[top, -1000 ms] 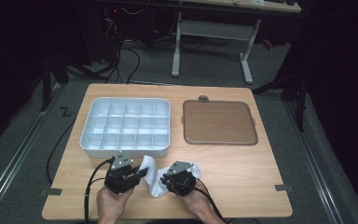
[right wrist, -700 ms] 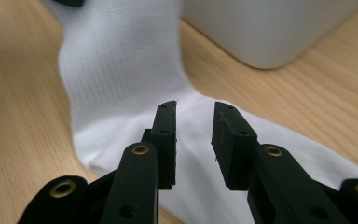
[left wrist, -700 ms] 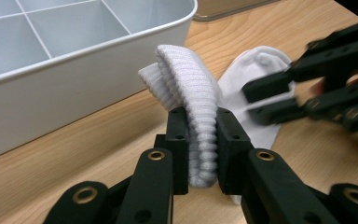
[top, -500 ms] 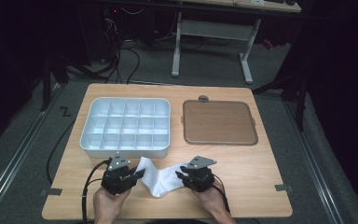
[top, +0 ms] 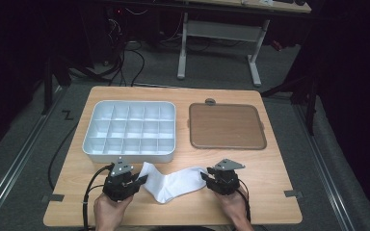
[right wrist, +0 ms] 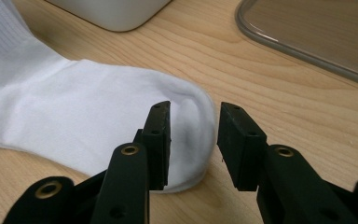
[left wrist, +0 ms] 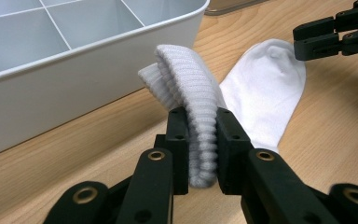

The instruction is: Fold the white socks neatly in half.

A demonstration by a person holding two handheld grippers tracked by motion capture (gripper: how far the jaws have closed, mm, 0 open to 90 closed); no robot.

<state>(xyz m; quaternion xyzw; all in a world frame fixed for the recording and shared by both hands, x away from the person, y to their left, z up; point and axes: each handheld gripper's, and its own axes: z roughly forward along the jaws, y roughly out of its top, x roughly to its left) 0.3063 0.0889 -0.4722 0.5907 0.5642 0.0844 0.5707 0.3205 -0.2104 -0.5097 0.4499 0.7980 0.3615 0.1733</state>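
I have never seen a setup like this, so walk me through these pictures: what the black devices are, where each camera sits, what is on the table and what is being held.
A person sits at a wooden table and holds a hand-operated two-jaw tool in each hand. One picture looks down from above; the other two come from small cameras riding on each tool, looking along its jaws.

On the table lie a white sock, a white divided tray and a brown lid.

The left tool pinches the sock's ribbed cuff. The right tool has just been opening its jaws; they stand apart over the sock's toe, which lies on the table, no longer gripped.
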